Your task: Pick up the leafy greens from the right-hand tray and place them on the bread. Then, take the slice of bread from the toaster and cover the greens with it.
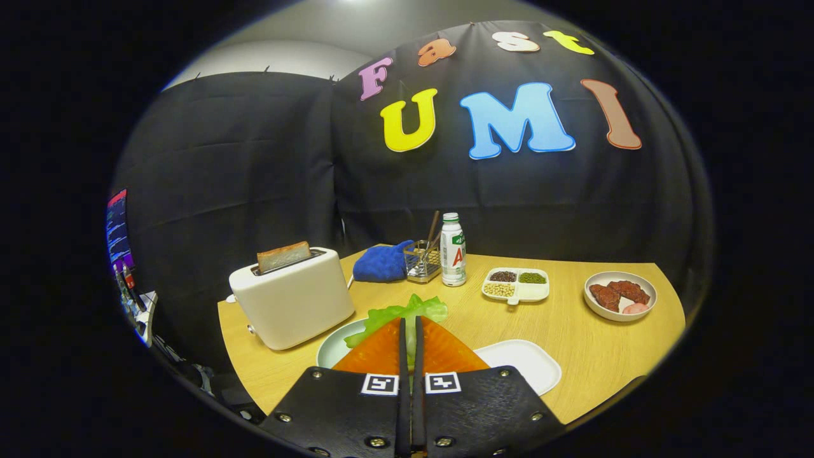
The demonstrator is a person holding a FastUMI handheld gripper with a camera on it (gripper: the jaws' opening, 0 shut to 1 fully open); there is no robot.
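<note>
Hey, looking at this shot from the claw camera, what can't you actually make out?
- Bread on the pale plate: hidden behind the claw.
- Leafy greens: lower part covered by the closed fingers.
- Divided dish contents: too small to identify.
- White tray: near side hidden by the claw body.

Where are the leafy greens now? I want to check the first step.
In the gripper view the leafy greens are pinched between the nearly closed fingers of the tool, above the pale round plate beside the toaster.

Wooden table [572, 337] bears toaster [291, 299] (bottle [453, 250] beyond).
</note>
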